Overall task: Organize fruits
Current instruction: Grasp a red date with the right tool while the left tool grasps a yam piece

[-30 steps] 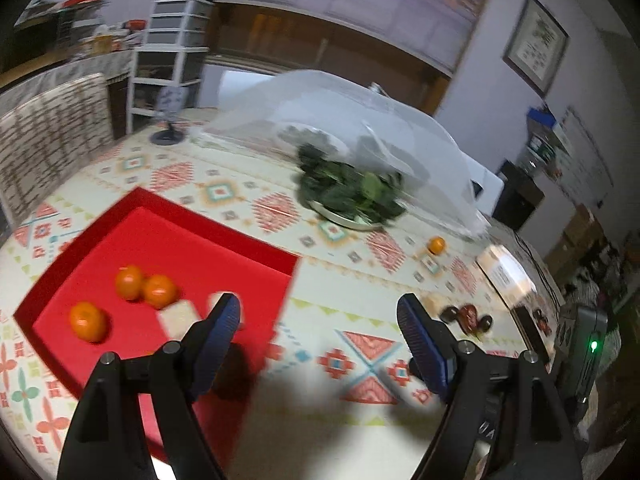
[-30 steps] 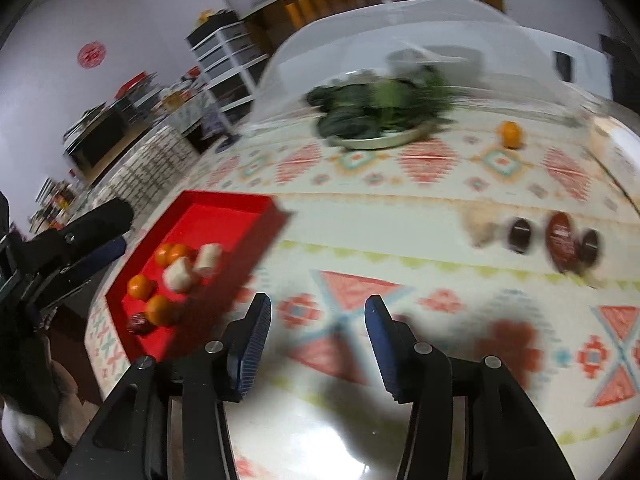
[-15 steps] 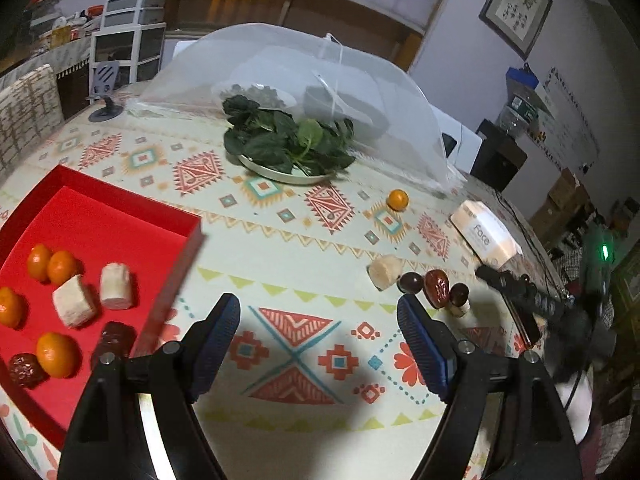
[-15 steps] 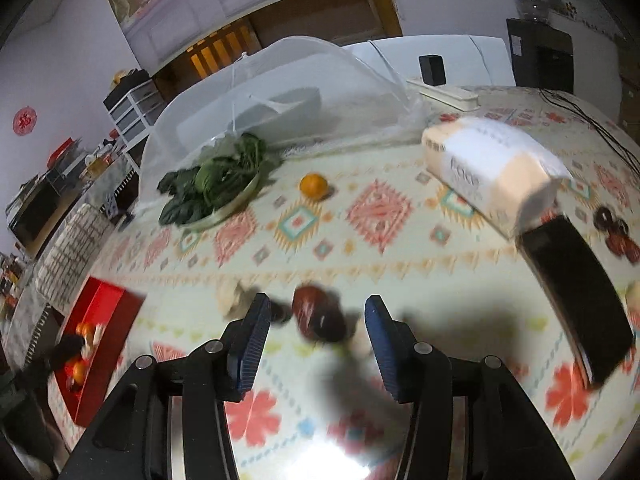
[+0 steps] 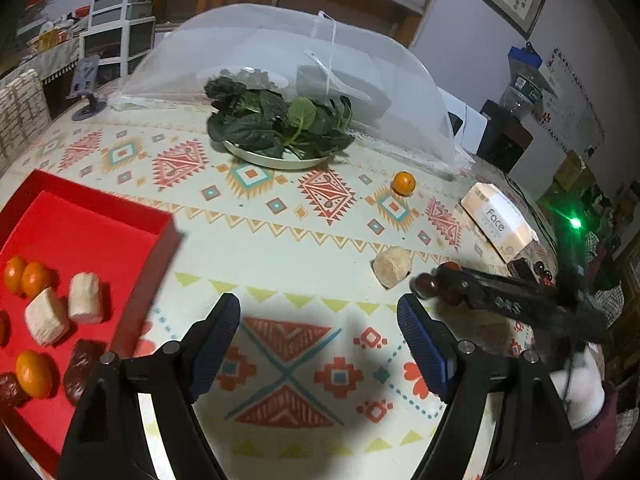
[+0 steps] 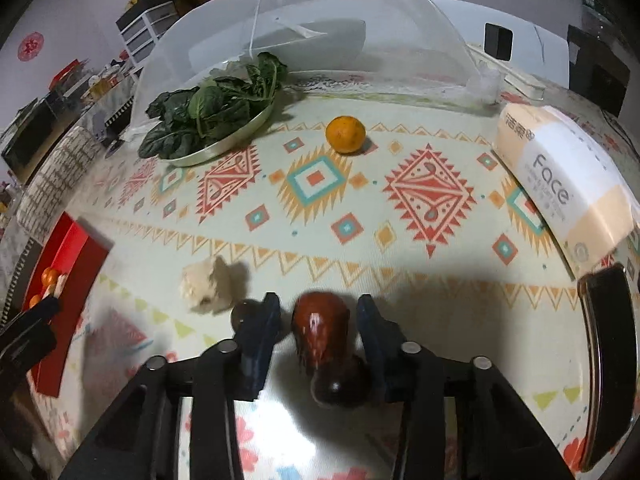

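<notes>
My right gripper [image 6: 318,316] is open with its fingers on either side of a glossy red-brown date [image 6: 320,332] on the tablecloth, a gap on each side. A darker date [image 6: 242,314] lies just left of the left finger, and a pale banana chunk [image 6: 200,284] left of that. A lone orange [image 6: 345,134] sits further back. My left gripper [image 5: 320,332] is open and empty over the cloth. The red tray [image 5: 92,232] at its left holds several oranges [image 5: 34,372], banana chunks [image 5: 84,298] and dates [image 5: 82,370]. The right gripper [image 5: 436,280] shows in the left view.
A plate of dark greens [image 6: 212,120] sits at the back in front of a white mesh food cover [image 6: 320,32]. A tissue pack [image 6: 560,176] and a black phone [image 6: 608,340] lie at the right. The table edge is near the tray's left side.
My right gripper has swung from the tray side across to the loose dates and dropped around the red-brown one. My left gripper has pulled back from the tray and turned right.
</notes>
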### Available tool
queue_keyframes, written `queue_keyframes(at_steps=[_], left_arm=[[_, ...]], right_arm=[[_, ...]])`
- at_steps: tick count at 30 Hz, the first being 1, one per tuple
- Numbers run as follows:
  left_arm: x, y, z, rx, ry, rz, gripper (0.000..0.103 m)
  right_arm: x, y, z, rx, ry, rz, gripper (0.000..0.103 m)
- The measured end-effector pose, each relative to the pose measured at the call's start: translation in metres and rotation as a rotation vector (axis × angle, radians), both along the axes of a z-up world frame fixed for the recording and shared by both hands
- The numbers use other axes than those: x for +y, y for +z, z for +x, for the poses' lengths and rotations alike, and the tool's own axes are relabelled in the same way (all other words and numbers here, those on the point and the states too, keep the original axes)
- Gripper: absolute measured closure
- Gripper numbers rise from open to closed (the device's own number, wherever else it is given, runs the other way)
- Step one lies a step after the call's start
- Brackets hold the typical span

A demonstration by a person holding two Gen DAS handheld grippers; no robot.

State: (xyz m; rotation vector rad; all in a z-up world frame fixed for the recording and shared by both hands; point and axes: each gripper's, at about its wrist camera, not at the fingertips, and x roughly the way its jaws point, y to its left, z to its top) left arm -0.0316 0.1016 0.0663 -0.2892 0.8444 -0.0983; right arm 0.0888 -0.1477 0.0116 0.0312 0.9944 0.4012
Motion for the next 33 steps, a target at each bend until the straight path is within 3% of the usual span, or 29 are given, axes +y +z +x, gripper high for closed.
queue_keyframes(at_steps=[4, 14, 20, 22, 24, 27, 33], left_arm=[[-0.014, -0.011, 0.020, 0.022, -0.045, -0.031, 0.023], [-0.046, -0.037, 0.067, 0.062, -0.091, -0.056, 0.023], [-0.065, -0.047, 0.078, 0.062, -0.114, 0.010, 0.023], [-0.069, -0.046, 0.077, 0.055, -0.121, 0.039, 0.031], [-0.072, -0.047, 0.076, 0.056, -0.144, 0.048, 0.078], [-0.073, -0.044, 0.071, 0.054, -0.146, 0.074, 0.078], [-0.058, -0.028, 0.050, 0.023, -0.117, 0.044, 0.080]], right_arm=[[-0.001, -0.001, -0.014, 0.007, 0.036, 0.008, 0.072], [-0.016, 0.002, -0.030, -0.018, 0.013, 0.105, 0.074], [-0.022, 0.010, -0.040, -0.045, -0.004, 0.143, 0.074], [-0.023, 0.011, -0.043, -0.046, -0.004, 0.155, 0.074], [-0.024, 0.011, -0.045, -0.051, -0.007, 0.155, 0.074], [-0.024, 0.012, -0.049, -0.056, -0.012, 0.159, 0.074], [-0.019, 0.020, -0.058, -0.064, -0.003, 0.175, 0.074]])
